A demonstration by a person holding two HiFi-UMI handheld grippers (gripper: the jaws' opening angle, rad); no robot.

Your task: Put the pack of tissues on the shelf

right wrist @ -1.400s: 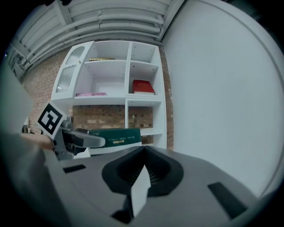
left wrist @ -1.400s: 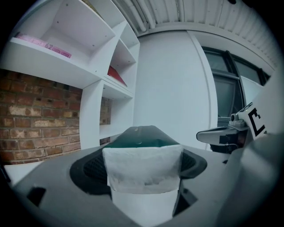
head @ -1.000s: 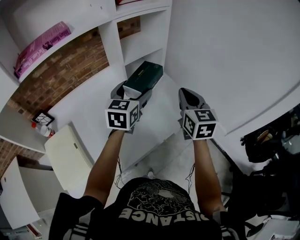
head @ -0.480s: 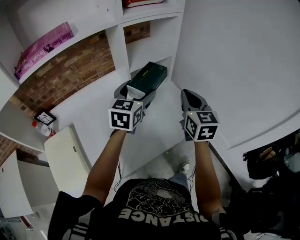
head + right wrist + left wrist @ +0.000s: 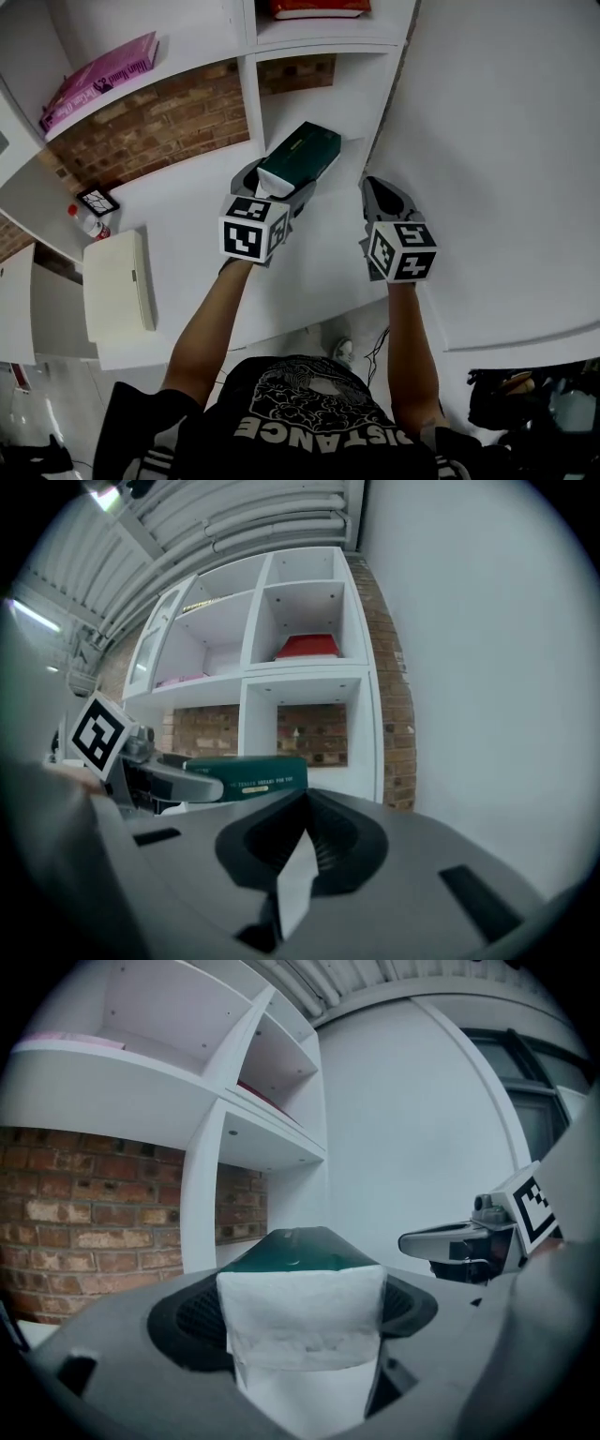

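Holding the pack of tissues (image 5: 302, 155) by its near end, my left gripper (image 5: 277, 185) has its jaws closed against the two long sides. The dark green body projects forward, unsupported. In the left gripper view the white end of the pack (image 5: 300, 1321) fills the gap between the jaws.

The pack hangs in the air just before the lower opening of the white shelf (image 5: 251, 103), touching nothing there.

Assessment: the item looks light and soft-sided, and it will likely yield under a squeeze. An end grip leaves the far end free to droop or pivot, so moderate pressure across the narrow width, nearer the middle, would be steadier.

My right gripper (image 5: 379, 190) is beside it, with its jaws brought together on nothing. A red book (image 5: 319, 7) lies in the compartment above.
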